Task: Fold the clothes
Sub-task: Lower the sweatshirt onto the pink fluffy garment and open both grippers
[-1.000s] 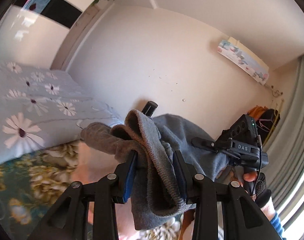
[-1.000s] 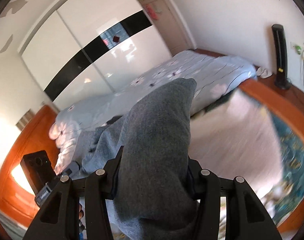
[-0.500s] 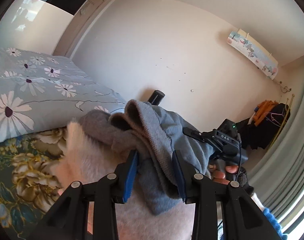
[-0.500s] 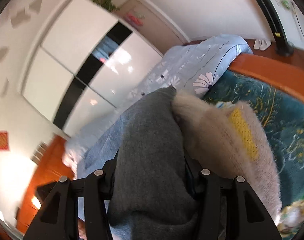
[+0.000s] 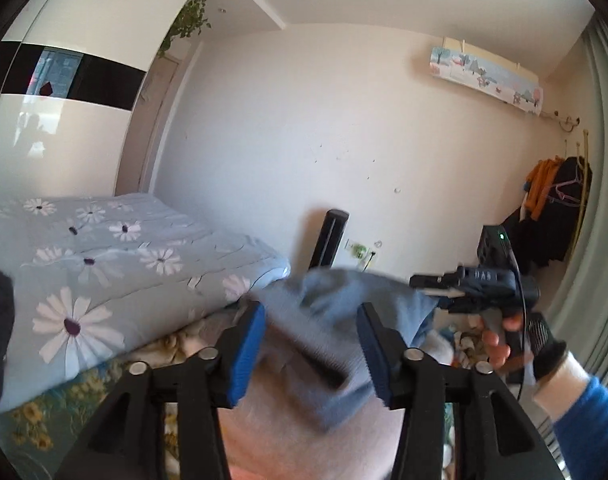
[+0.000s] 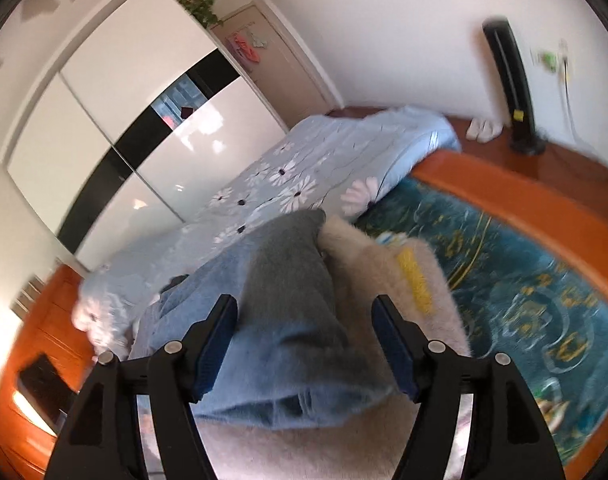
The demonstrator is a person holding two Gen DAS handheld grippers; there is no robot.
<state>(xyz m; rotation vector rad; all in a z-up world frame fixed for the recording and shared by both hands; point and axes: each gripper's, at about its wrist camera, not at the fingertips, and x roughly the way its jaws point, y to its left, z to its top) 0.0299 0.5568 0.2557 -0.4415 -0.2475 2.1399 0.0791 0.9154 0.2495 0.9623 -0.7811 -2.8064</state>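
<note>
Both black two-finger grippers with blue pads are letting go. The left gripper [image 5: 310, 344] has its jaws opening, the pads standing clear on either side of the grey-blue knitted garment [image 5: 336, 320] that lies bunched between them. The right gripper [image 6: 306, 346] is opening as well, and the same soft garment [image 6: 287, 320] runs up between its pads without being pressed; a small gap shows on each side.

The garment lies on top of a cream fluffy garment with a yellow patch [image 6: 388, 276], which is spread on the teal bedcover with gold floral pattern [image 6: 516, 280]. Beyond it, a pale blue quilt printed with white daisies [image 5: 103, 264] is heaped on the bed, and the orange wooden bed frame [image 6: 516, 204] curves round the edge.

From the left camera, the person's right hand [image 5: 500, 340], in a blue sleeve [image 5: 588, 424], grasps the handle of the other tool. A slim black tower fan [image 5: 330, 240] stands against the white wall.
</note>
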